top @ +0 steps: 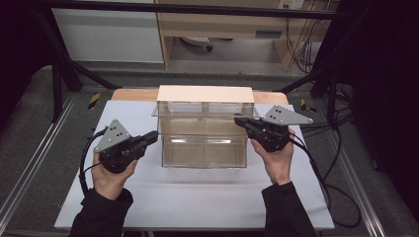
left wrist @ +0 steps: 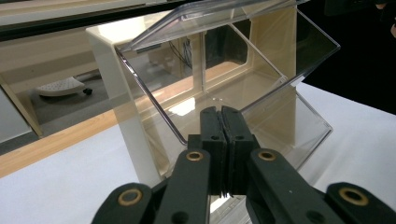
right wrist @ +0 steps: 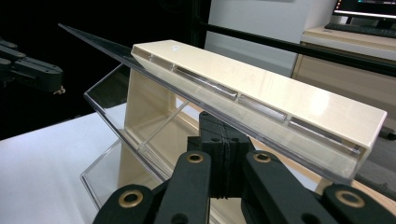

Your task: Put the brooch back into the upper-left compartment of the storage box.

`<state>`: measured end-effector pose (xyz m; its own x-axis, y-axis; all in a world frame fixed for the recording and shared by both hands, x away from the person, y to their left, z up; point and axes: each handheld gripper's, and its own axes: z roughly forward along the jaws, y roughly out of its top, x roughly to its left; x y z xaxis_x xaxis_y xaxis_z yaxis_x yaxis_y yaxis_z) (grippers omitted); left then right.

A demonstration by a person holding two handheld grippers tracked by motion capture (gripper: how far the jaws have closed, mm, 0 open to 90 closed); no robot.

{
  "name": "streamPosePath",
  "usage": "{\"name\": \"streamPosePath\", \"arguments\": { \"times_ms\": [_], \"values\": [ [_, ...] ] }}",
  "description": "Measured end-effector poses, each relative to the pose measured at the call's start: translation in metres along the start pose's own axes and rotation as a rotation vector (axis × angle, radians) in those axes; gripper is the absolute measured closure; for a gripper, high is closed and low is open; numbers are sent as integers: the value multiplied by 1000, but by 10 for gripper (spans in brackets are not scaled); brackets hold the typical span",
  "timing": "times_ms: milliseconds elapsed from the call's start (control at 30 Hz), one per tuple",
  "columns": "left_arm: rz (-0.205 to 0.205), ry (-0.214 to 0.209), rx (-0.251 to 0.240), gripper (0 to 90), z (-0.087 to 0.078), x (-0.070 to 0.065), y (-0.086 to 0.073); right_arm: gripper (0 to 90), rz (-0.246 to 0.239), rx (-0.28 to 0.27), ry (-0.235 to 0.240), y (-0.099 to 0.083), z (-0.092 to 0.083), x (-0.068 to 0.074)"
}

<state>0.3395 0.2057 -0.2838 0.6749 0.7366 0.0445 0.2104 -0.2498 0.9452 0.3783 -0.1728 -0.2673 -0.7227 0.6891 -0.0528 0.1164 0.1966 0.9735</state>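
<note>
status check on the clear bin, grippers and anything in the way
Left gripper shut, right gripper shut, one at each side of the clear bin. Bin's lid propped open. Nothing in the way.

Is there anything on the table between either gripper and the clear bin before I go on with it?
Nothing visible. The left gripper sits at the left edge of the clear bin and the right gripper at its right edge, both shut, with bare white table around them. The clear lid is raised.
</note>
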Motion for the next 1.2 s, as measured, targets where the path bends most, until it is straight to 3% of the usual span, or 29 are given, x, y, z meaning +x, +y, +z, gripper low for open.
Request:
{"name": "streamPosePath", "arguments": {
  "times_ms": [633, 1200],
  "values": [
    [6, -1, -1, 885, 20, -1, 16, 900, -2, 2, -2, 0, 0, 0],
    [-4, 3, 22, 885, 51, 0, 16, 900, -2, 0, -1, 0, 0, 1]
  ]
}}
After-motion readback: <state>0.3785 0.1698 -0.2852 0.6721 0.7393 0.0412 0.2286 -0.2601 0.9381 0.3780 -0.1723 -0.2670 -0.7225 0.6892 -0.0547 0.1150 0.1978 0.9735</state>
